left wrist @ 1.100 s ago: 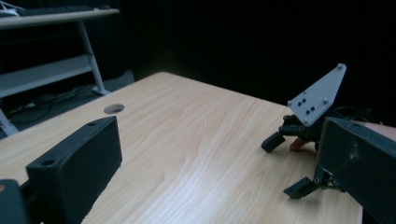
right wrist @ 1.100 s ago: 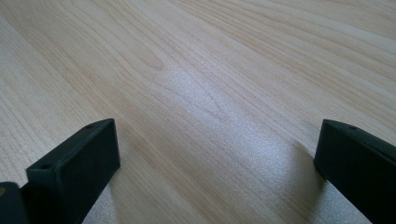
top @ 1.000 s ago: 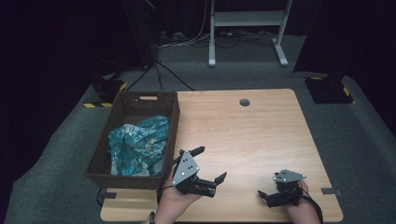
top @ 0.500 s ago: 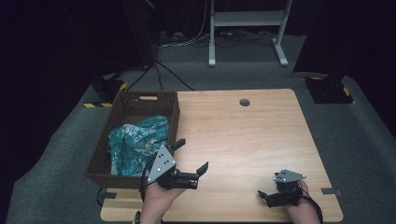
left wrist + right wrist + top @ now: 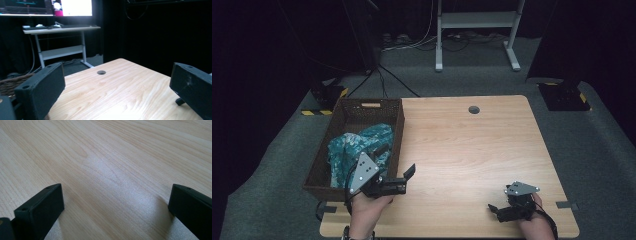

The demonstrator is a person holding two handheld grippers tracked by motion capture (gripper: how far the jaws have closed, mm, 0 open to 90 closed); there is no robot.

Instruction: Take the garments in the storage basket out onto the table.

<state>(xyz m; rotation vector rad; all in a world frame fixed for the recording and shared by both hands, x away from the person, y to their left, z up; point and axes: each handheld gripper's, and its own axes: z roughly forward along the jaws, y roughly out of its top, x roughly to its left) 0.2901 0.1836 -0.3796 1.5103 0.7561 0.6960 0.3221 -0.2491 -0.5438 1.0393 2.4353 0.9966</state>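
A dark wicker basket (image 5: 362, 104) stands on the left side of the wooden table (image 5: 472, 150), and a crumpled teal cloth (image 5: 357, 145) lies in it. My left gripper (image 5: 398, 167) hovers by the basket's near right corner, open, with nothing between its jaws. In the left gripper view the left gripper (image 5: 117, 86) looks across the table past its round cable hole (image 5: 101, 72), and the basket's rim (image 5: 10, 83) shows at the left edge. My right gripper (image 5: 496, 210) rests low near the table's front right, open and empty. In the right gripper view the right gripper (image 5: 116, 203) frames bare wood.
A white-framed desk (image 5: 60, 30) with a screen above it stands beyond the far edge of the table. Tripod legs (image 5: 382, 75) and cables lie on the grey carpet behind the basket. A black box (image 5: 564, 95) sits on the floor at the right.
My left gripper has moved left, from the table's front middle to the basket's near right corner. The right gripper has stayed put.
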